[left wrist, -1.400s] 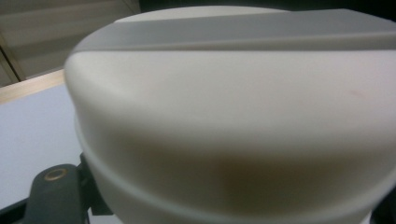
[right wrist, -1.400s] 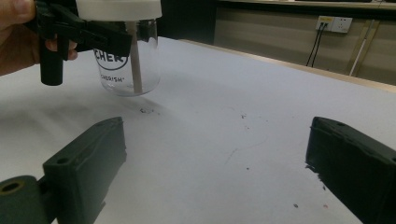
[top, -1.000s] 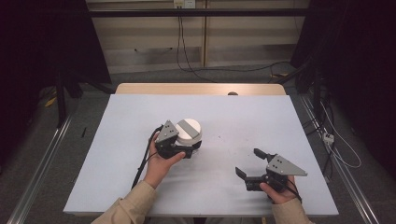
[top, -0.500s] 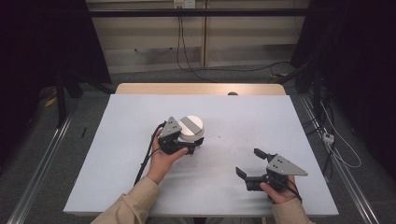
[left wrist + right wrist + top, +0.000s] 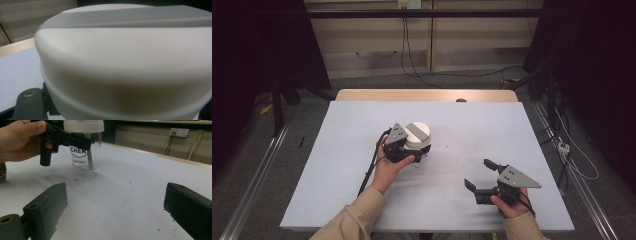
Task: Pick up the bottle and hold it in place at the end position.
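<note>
From my left gripper view, the white lid [image 5: 125, 62] sits so close that it is blurred and runs off the right and bottom edges, hiding the jar below it and most of both jaws. In the right gripper view the clear jar [image 5: 85, 152] has its lid cut off by the top edge, and the left gripper [image 5: 67, 138] covers part of its printed lettering, so I cannot read the whole word. My own jaws there run off the bottom.

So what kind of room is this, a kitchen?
More likely a lab or recording room: a bare white table, cables trailing over the floor to a wall socket, and a hand-held gripper for practising with a jar.
</note>
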Motion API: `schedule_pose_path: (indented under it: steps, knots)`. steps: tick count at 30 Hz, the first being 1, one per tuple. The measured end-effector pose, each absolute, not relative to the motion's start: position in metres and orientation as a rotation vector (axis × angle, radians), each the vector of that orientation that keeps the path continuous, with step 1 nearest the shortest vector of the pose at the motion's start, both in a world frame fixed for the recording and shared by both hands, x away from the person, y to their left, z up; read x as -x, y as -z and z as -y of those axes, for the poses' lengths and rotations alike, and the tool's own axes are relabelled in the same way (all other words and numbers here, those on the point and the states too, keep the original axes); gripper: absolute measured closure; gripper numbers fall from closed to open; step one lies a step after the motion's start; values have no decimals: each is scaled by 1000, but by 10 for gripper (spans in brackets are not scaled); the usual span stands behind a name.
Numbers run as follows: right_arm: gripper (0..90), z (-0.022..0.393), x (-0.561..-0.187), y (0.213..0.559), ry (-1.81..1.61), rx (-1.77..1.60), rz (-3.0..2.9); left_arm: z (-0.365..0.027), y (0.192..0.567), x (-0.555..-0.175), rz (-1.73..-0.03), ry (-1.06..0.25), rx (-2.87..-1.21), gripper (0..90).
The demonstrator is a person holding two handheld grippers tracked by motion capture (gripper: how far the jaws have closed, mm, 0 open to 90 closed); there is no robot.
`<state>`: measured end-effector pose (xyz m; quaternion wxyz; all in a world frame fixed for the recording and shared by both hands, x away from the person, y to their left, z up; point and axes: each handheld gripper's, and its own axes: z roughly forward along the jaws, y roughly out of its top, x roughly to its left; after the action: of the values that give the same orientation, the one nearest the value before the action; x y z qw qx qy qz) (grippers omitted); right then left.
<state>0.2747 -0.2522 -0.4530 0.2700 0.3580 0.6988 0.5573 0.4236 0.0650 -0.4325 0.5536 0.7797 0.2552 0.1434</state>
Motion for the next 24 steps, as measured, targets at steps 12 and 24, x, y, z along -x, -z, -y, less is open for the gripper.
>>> schedule_pose_path:
  steps: [12,24]
  knots:
    - [41,253,-275,453,-1507,-966,-1878,-60,429,-430,-610,-339,-1834,184]
    - [41,253,-274,453,-1508,-964,-1879,-60,432,-436,-623,-349,-1835,184]
